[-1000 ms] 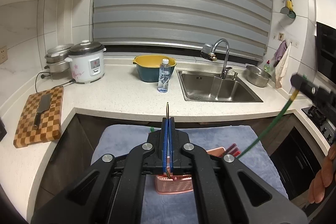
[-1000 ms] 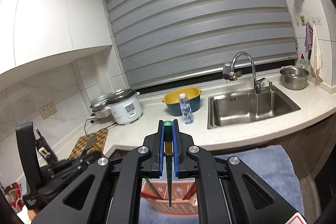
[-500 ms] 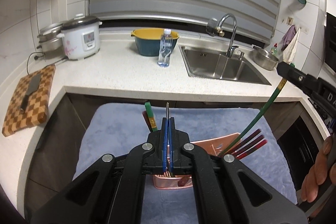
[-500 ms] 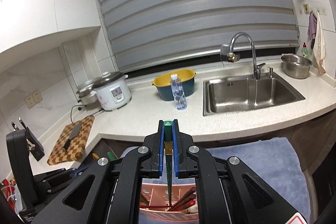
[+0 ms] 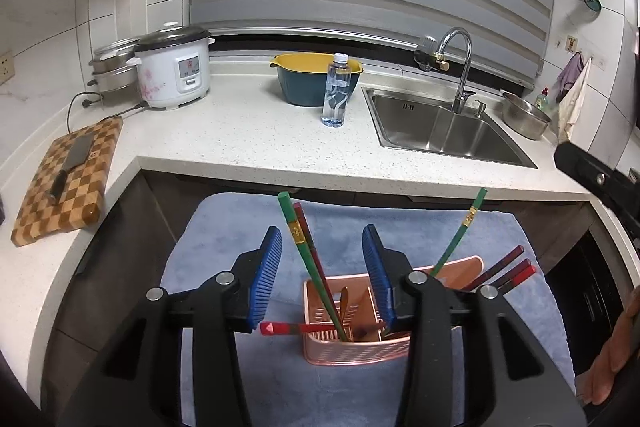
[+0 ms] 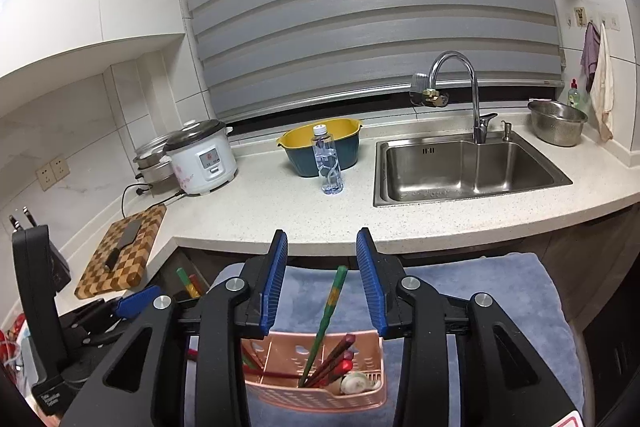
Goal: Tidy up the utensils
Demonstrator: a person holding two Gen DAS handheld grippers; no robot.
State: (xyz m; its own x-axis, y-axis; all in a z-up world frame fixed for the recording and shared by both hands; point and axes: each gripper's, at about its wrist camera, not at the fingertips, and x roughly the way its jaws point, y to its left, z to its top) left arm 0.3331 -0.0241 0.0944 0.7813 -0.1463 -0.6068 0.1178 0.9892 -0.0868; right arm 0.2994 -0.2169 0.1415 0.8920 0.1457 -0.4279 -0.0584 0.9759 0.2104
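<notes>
Both of my grippers hang over the pink utensil caddy (image 5: 352, 343), which sits on the blue towel (image 5: 224, 251) towards its near edge, below the front edge of the worktop (image 5: 248, 143).

Left gripper (image 5: 322, 273): jaws opening, pads apart, clamped on nothing. Between them, untouched, a green chopstick (image 5: 304, 259) and a red one beside it stand in the caddy's left compartment.

Right gripper (image 6: 322, 283): jaws likewise opening, nothing pinched. The second green chopstick (image 6: 326, 315) leans free between the pads, foot in the caddy with the dark red chopsticks (image 6: 334, 359).

Judgement: both releases look done and the caddy holds several pieces. One red utensil (image 5: 296, 327) lies crosswise at the caddy's left wall; it may need righting. No loose utensils visible on the towel, though my grippers hide part of it.
</notes>
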